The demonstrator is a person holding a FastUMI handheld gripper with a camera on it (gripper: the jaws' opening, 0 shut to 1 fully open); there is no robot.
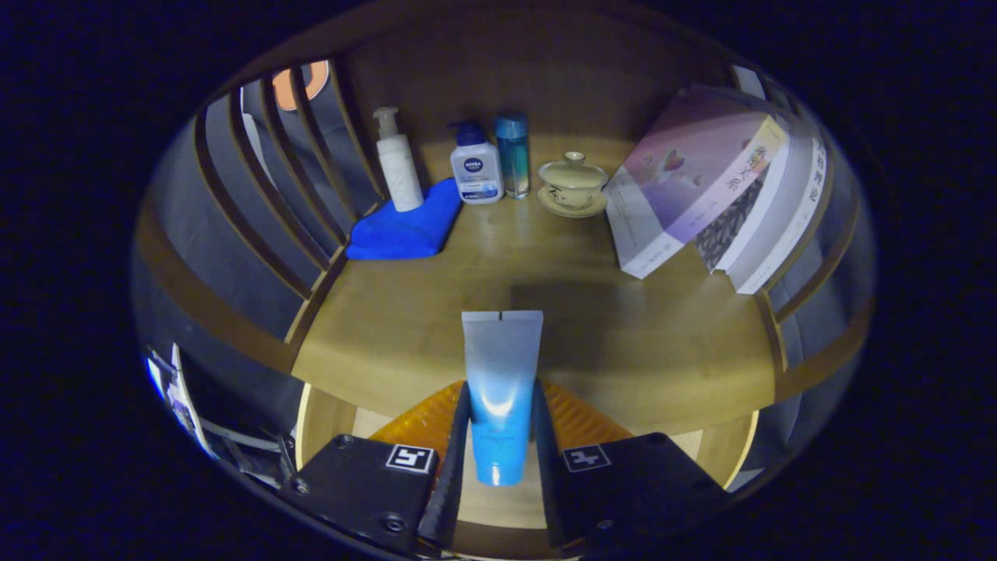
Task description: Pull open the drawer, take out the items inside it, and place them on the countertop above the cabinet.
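Item count, by kind:

- Tubes: one tube (498,389), pinched between the two fingers of the gripper (500,436), both pressing on it.
- Pump bottles: two, a white pump bottle (399,164) at far left and a blue-capped pump bottle (475,167) to its right.
- Slim bottles: one blue bottle (512,156).
- Folded cloths: one blue cloth (405,226).
- Lidded cups on saucers: one lidded cup (573,183).
- Books: three leaning books (693,175) at far right.
- Counters: one counter (420,319).
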